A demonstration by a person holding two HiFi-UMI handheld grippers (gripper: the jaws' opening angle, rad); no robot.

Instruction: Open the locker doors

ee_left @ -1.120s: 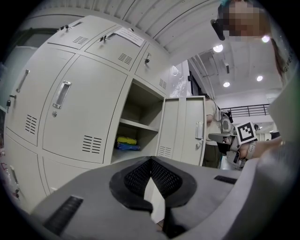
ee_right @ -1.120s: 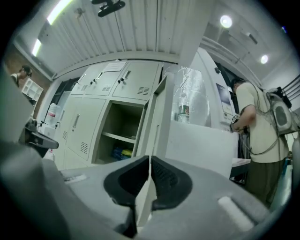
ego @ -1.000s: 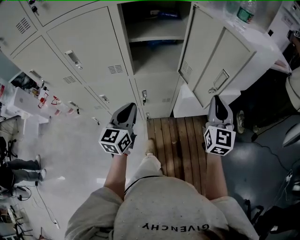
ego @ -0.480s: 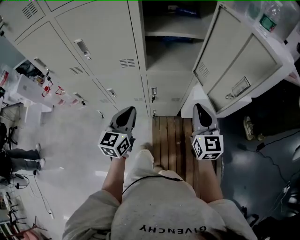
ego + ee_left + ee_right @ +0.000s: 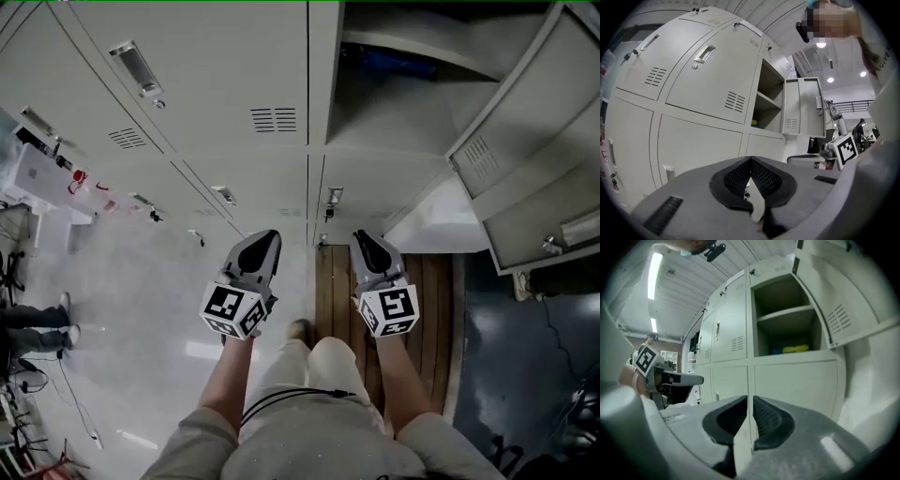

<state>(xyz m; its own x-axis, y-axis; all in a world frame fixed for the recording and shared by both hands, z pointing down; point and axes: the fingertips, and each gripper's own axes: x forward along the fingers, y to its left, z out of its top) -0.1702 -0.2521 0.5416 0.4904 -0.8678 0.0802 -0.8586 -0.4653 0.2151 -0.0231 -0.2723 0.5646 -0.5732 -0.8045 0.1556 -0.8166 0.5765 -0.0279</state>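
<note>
Below the open locker compartment, whose door is swung out to its right, a lower locker door is shut, with its latch on the edge away from the swung door. The right gripper is held low under that compartment, facing the shut lower door and short of it. Its jaws have just been opening and now stand a narrow slit apart with nothing between them. The left gripper is left of the compartment, facing the closed lockers there, its jaws pressed tip to tip and empty. A wooden floor panel lies beneath the compartment.
</note>
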